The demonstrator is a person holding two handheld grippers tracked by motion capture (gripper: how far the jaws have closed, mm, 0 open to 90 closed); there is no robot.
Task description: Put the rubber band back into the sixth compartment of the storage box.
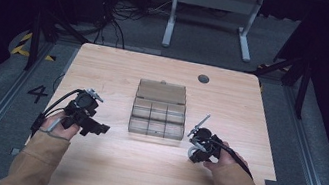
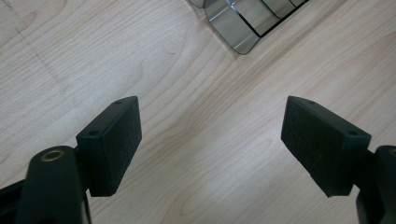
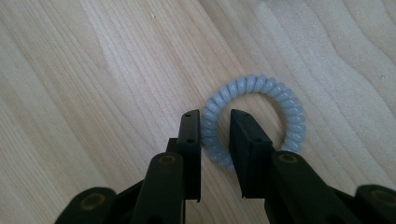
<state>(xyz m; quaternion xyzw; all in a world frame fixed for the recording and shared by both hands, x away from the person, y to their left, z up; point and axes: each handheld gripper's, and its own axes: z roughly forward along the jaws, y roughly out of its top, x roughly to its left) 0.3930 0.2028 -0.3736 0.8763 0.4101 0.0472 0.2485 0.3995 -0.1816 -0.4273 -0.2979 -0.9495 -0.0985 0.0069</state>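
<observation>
the wooden surface (image 1: 103, 173) carries a clear compartment box (image 1: 159, 109) at its middle. left of the box, the left gripper (image 2: 210, 140) has its fingers wide apart, empty. right of the box, the right gripper (image 3: 215, 140) has its fingers straddling one side of a pale blue spiral hair tie (image 3: 280, 98), slightly parted around the coil.

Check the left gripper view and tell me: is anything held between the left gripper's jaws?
No: the left gripper has its jaws wide apart with bare wooden table between them; the clear compartment box lies beyond.
</observation>
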